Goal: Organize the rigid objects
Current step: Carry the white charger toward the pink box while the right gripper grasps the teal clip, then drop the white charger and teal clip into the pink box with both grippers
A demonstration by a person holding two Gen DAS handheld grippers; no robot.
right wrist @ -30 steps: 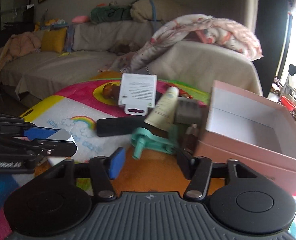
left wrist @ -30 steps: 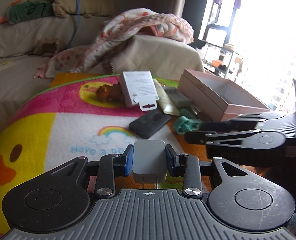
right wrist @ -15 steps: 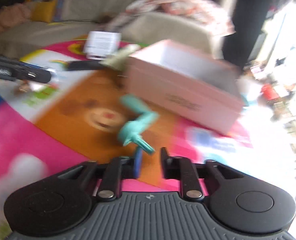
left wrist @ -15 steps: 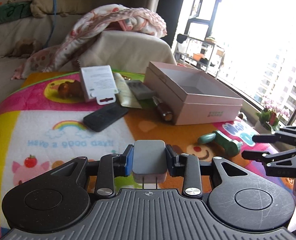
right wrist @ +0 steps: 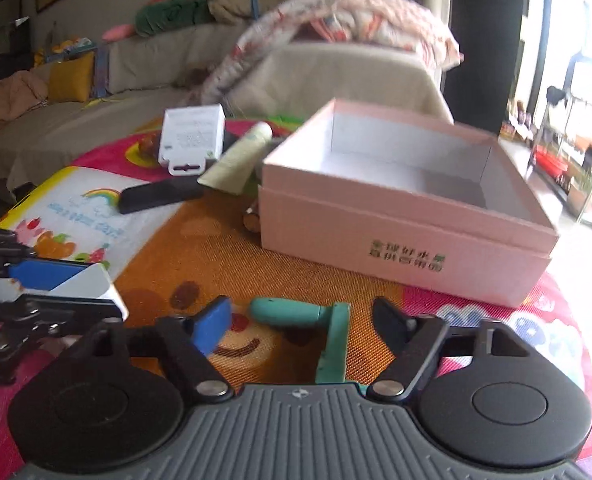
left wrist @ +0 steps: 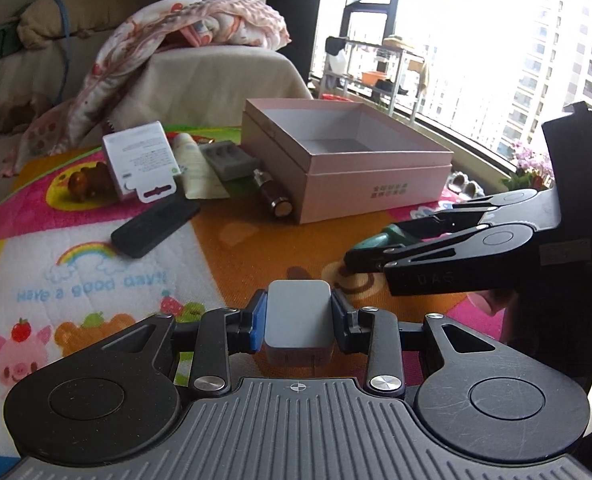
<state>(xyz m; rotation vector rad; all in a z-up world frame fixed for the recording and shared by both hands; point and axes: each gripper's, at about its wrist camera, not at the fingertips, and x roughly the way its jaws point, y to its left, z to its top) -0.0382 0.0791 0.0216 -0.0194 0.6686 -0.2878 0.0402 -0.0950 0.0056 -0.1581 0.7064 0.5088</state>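
My left gripper [left wrist: 298, 320] is shut on a small grey-white plug adapter [left wrist: 298, 318], held above the colourful mat; it also shows in the right wrist view [right wrist: 84, 286]. My right gripper [right wrist: 302, 316] is open, its fingers on either side of a teal handled tool [right wrist: 316, 320] that lies on the mat. The teal tool also shows in the left wrist view [left wrist: 380, 238] under the right gripper's fingers [left wrist: 376, 258]. An open pink box [right wrist: 400, 208] stands just beyond, empty inside.
Left of the box [left wrist: 348, 160] lie a black remote [left wrist: 156, 224], a white carded pack [left wrist: 140, 160], a cream tube [left wrist: 196, 168], a grey case [left wrist: 228, 158], a brown bottle [left wrist: 274, 196] and a brown toy [left wrist: 84, 182]. A sofa with blankets stands behind.
My right gripper swung back, opened wide and now straddles the teal tool, which lies in front of the box instead of by the clutter. My left gripper keeps the adapter.
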